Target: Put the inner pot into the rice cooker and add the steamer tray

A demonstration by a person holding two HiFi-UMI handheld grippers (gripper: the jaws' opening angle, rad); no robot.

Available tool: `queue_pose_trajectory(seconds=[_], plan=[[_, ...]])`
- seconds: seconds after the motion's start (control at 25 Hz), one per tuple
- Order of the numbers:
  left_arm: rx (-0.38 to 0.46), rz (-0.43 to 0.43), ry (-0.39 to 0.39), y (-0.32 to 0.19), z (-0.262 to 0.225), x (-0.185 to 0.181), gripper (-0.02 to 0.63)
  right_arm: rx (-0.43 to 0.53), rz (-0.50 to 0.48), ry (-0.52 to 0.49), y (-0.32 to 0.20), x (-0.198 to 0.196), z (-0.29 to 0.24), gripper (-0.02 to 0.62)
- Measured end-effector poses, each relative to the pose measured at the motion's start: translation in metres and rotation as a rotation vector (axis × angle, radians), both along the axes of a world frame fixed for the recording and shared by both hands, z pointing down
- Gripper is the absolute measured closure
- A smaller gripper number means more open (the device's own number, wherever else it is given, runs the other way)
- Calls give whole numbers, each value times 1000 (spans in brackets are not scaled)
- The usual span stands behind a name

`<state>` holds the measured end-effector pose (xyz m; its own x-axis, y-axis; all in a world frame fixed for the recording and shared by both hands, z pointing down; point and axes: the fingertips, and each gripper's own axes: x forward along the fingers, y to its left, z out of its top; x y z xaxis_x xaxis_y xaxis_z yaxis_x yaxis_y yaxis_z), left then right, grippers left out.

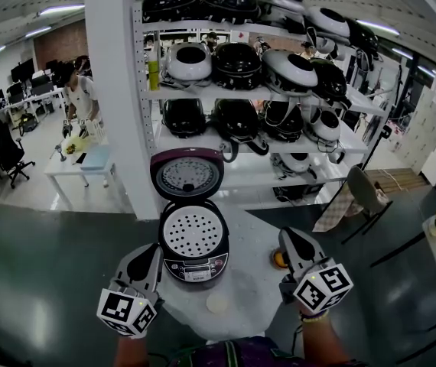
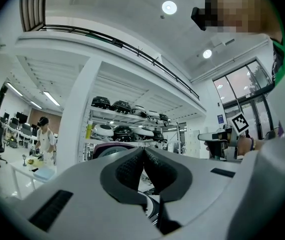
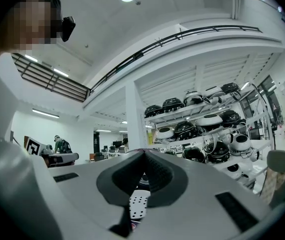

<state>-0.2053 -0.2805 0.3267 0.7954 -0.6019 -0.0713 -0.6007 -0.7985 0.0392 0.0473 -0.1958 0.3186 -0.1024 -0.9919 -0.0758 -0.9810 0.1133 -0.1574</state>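
Nearest, the left gripper and right gripper hover over a white table, both with jaws closed on nothing. Between them sits the rice cooker, its lid raised and the white perforated steamer tray seated in its top. Behind it stands a shelf of more cookers.

Left claw, right claw: both closed, level.

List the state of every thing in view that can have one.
rice cooker: open.
lid: raised, standing behind the body.
steamer tray: seated in the rice cooker's mouth.
inner pot: not visible under the steamer tray, cannot tell.
left tool: shut, empty.
right tool: shut, empty.
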Motion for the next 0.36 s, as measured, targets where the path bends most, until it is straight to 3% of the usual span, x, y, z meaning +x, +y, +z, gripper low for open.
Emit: queue_pose_trajectory(seconds=[0.36], plan=[[11,7,-11,0,6,5,583,-6,9,-3,-1,3,8,592]])
